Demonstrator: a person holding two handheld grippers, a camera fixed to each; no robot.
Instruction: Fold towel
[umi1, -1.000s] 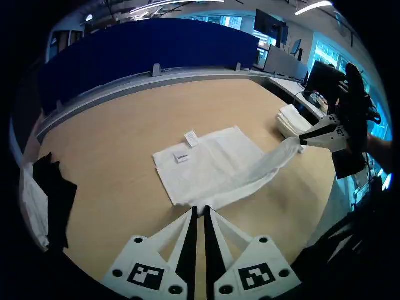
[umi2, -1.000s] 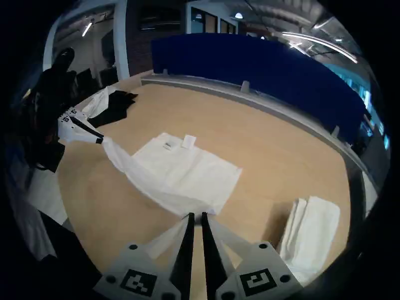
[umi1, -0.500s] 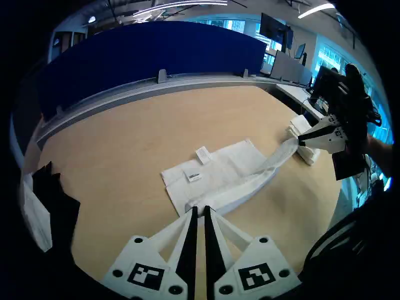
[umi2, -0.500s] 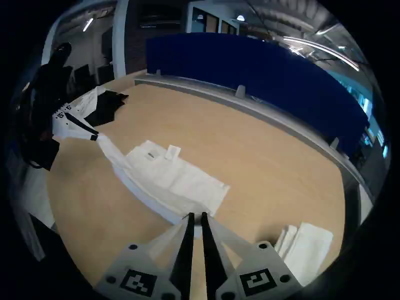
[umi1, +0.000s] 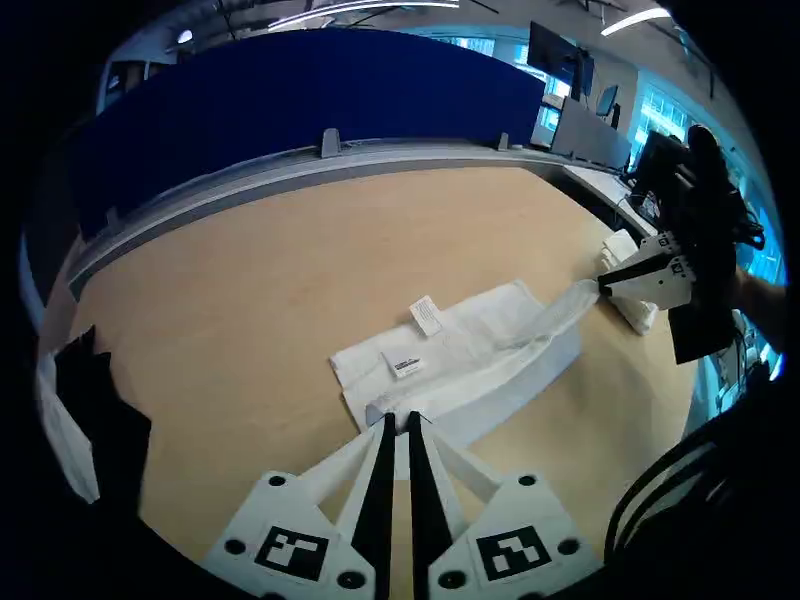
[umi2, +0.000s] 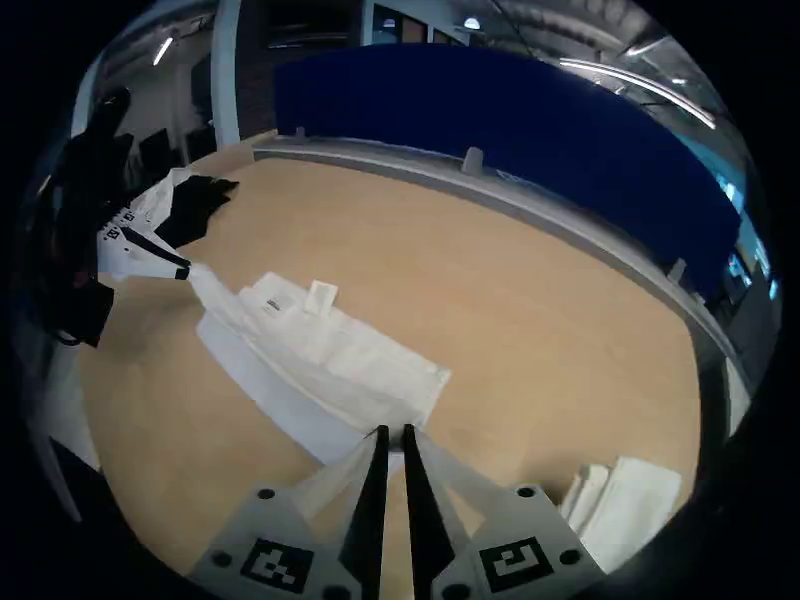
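Note:
A white towel (umi1: 470, 350) lies on the light wooden table (umi1: 280, 260), its near edge lifted and carried over the rest. My left gripper (umi1: 397, 422) is shut on one corner of that edge. My right gripper (umi2: 388, 436) is shut on the other corner. In the left gripper view the right gripper (umi1: 603, 289) appears at the right, held by a dark-sleeved arm. In the right gripper view the left gripper (umi2: 183, 270) appears at the left, pinching the towel (umi2: 320, 350). Two small tags (umi1: 426, 315) sit on the towel's upper layer.
A stack of folded white towels (umi2: 625, 505) lies near the table's right end (umi1: 628, 285). Dark and white cloths (umi1: 85, 420) lie at the left end (umi2: 190, 195). A blue partition (umi1: 300, 100) runs along the far edge. Monitors stand beyond.
Both grippers have carried the towel's lifted edge forward across the lower layer, so the towel now looks narrower and lies doubled. The grip on both corners has held.

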